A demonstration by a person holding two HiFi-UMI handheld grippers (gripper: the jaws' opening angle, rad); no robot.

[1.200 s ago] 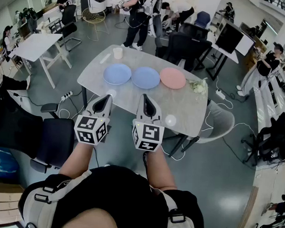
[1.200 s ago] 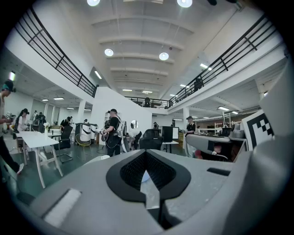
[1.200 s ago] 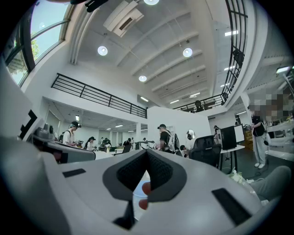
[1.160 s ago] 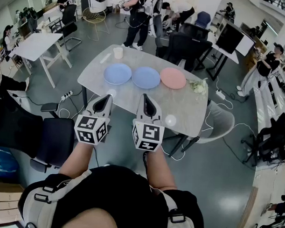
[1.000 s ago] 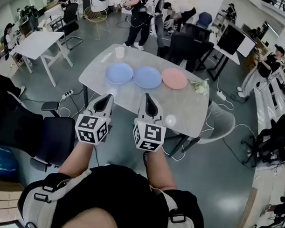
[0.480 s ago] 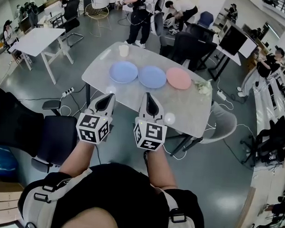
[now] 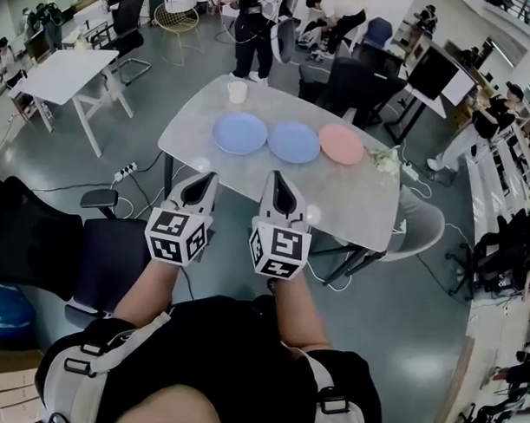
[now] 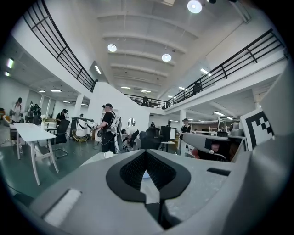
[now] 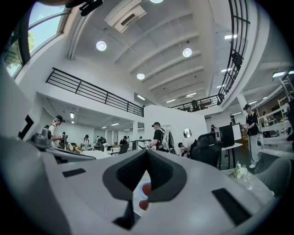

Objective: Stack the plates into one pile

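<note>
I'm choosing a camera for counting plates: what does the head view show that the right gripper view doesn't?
Head view only: the whole row, left blue round plate, middle blue round plate, pink round plate, plus a white cup. Right gripper view only: round ceiling lights, black balcony railing. Both: the shut right gripper and white flowers.

No words, numbers or brand names can be read anywhere. The only printed marks are black-and-white square patterns on the left marker cube [image 7: 174, 237] of the left hand-held gripper [image 7: 200, 185] and on the right marker cube [image 7: 280, 248] of the right hand-held gripper [image 7: 279, 185]. They hold no letters.
</note>
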